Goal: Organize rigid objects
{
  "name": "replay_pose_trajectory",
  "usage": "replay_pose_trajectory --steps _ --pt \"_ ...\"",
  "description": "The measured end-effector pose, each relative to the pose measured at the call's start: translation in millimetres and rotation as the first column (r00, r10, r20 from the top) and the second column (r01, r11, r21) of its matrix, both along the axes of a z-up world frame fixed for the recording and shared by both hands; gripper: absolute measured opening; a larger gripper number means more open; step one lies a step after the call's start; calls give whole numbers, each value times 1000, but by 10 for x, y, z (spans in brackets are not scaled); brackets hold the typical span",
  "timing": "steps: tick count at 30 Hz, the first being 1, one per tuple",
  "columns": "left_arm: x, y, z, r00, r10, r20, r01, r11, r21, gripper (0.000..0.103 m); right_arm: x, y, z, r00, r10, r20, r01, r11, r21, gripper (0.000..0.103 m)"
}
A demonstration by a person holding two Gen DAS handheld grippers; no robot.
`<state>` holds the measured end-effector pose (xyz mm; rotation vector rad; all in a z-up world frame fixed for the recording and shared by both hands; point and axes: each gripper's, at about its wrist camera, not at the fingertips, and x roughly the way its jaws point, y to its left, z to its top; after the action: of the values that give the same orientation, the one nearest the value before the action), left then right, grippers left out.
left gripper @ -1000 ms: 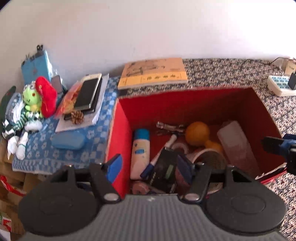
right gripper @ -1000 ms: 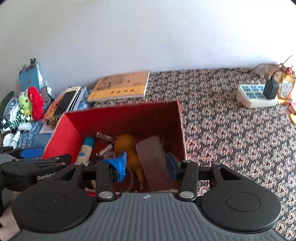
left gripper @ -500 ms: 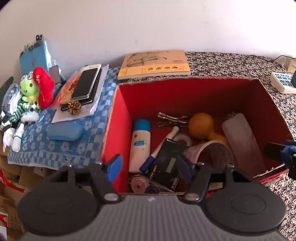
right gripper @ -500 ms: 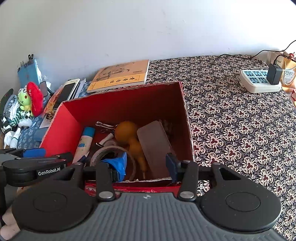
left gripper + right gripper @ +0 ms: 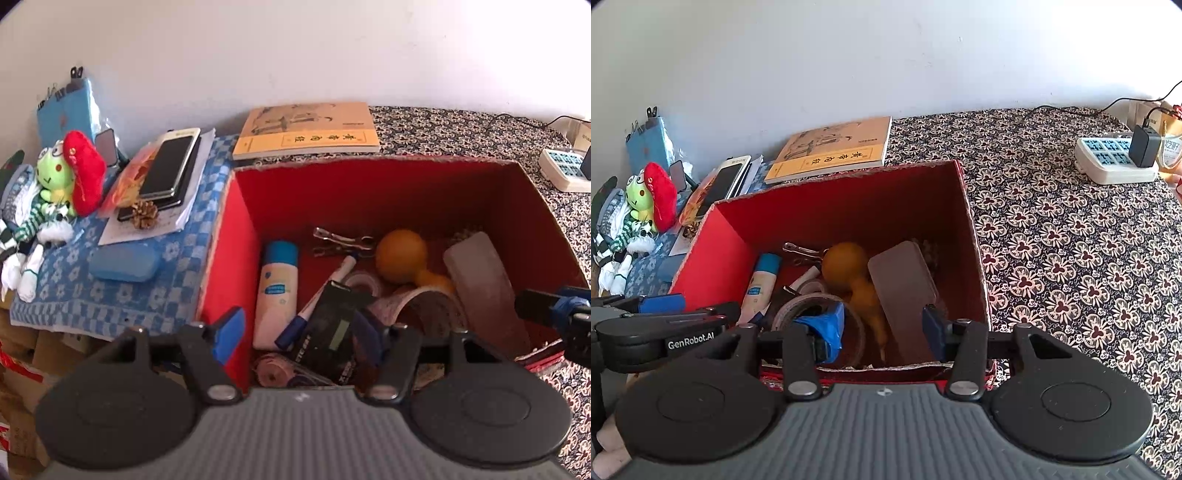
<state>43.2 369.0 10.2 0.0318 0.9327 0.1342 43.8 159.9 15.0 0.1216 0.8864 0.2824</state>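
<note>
- right, the left gripper [image 5: 299, 332] hangs over the near-left corner of the open red cardboard box [image 5: 236, 236], jaws spread wide with nothing clamped; one blue pad sits outside the left wall, the other over the clutter inside.
- the right gripper [image 5: 882, 328] hovers over the near edge of the same box, jaws also wide and empty, tilted down into it, which looks like a choosing stance rather than a grab.
- inside, the task's rigid bits are heaped together: a white lotion bottle with a blue cap [image 5: 277, 291] lying along the left wall, a white marker pen with a blue cap [image 5: 317, 299] propped slantwise on a black handheld device with a small screen [image 5: 332, 328].
- behind them, metal clips [image 5: 341, 242], an orange gourd-shaped toy [image 5: 402, 254], a roll of clear tape [image 5: 820, 310] and a flat pinkish translucent case [image 5: 905, 295] leaning against the right side.
- everything lies jumbled, so my guess is the sorting has barely begun.
- outside, a yellow paperback book [image 5: 308, 129] lies behind the box on the dark floral tablecloth [image 5: 1071, 258], well clear.
- likely next: a drop onto something standing proud, the pen or the bottle; the overlap could drag neighbours along.
</note>
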Motion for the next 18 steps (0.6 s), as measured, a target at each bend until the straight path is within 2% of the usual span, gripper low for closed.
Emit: replay_pose_trajectory --steps 18 --pt "-35 -43 -44 1000 -7 -7 7 1000 -6 65 -23 -26 -78 1000 -11 1 11 999 46 31"
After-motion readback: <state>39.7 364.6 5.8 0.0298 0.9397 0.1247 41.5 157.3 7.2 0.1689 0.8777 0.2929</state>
